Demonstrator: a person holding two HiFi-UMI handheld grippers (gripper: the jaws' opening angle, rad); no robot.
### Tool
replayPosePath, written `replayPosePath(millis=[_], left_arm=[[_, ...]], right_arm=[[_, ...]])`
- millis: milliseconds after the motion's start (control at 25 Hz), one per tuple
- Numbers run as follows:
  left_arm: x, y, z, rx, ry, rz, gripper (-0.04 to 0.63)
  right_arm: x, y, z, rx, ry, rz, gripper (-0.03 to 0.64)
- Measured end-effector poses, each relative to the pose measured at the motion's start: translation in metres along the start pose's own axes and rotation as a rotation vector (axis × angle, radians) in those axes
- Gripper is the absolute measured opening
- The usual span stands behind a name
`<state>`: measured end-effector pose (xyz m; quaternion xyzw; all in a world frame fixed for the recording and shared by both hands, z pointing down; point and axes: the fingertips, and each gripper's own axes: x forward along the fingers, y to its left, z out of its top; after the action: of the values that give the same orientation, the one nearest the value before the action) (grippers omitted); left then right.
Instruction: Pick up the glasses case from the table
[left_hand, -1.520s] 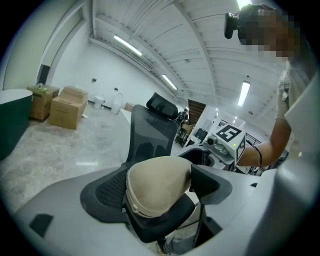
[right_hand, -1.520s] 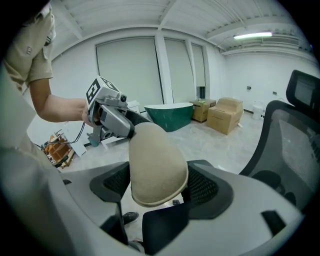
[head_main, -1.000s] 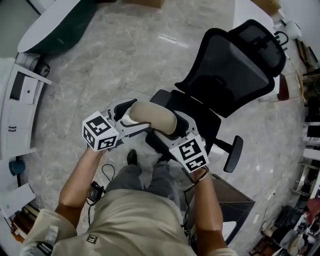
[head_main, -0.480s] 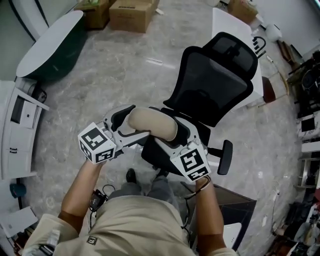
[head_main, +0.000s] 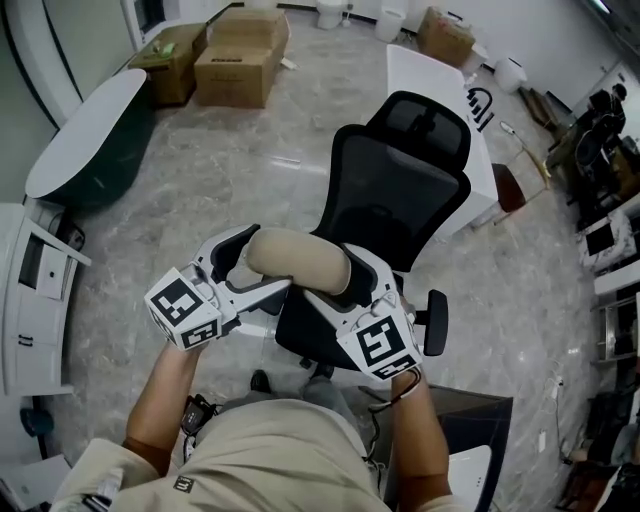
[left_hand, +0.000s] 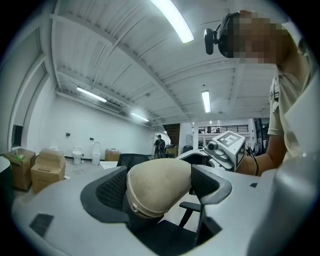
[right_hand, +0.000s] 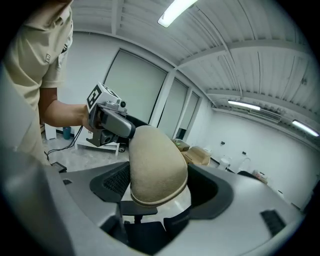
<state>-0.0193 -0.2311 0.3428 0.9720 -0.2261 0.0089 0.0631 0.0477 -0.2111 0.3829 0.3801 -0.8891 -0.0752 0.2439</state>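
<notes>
The beige fabric glasses case (head_main: 298, 260) is held in the air, over the seat of a black office chair (head_main: 400, 190), with a gripper at each end. My left gripper (head_main: 250, 268) is shut on its left end, my right gripper (head_main: 345, 282) is shut on its right end. In the left gripper view the case's zipped end (left_hand: 157, 187) fills the space between the jaws, with the right gripper's marker cube (left_hand: 227, 145) behind it. In the right gripper view the case (right_hand: 155, 165) sits between the jaws, and the left gripper (right_hand: 107, 117) grips its far end.
A white table (head_main: 440, 90) stands behind the chair. Cardboard boxes (head_main: 240, 55) lie on the marble floor at the back. A rounded dark desk (head_main: 90, 120) and a white cabinet (head_main: 30, 290) are at the left. A dark box (head_main: 470, 420) sits by my right side.
Both grippers keep their hold on the case. The head view has tipped up, so the chair sits farther back in frame and more of the room's far end shows.
</notes>
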Motion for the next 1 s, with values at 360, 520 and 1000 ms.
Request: replayPosePath(millis=[360,520,1000], left_arm=[[-0.014,-0.032,0.049,0.076,-0.085,-0.036,0.402],[-0.019,-0.042,0.063,0.105,-0.109,-0.049,0.402],[-0.032,-0.058,0.072,0.123,-0.14,-0.071,0.402]], right_arm=[[-0.043,-0.001,0.047,-0.12,-0.042,-0.107,0.347],[-0.056,0.001,0.06,-0.151,-0.047,-0.141,0.347],[-0.072,0.013,0.072,-0.188,-0.038,-0.173,0.347]])
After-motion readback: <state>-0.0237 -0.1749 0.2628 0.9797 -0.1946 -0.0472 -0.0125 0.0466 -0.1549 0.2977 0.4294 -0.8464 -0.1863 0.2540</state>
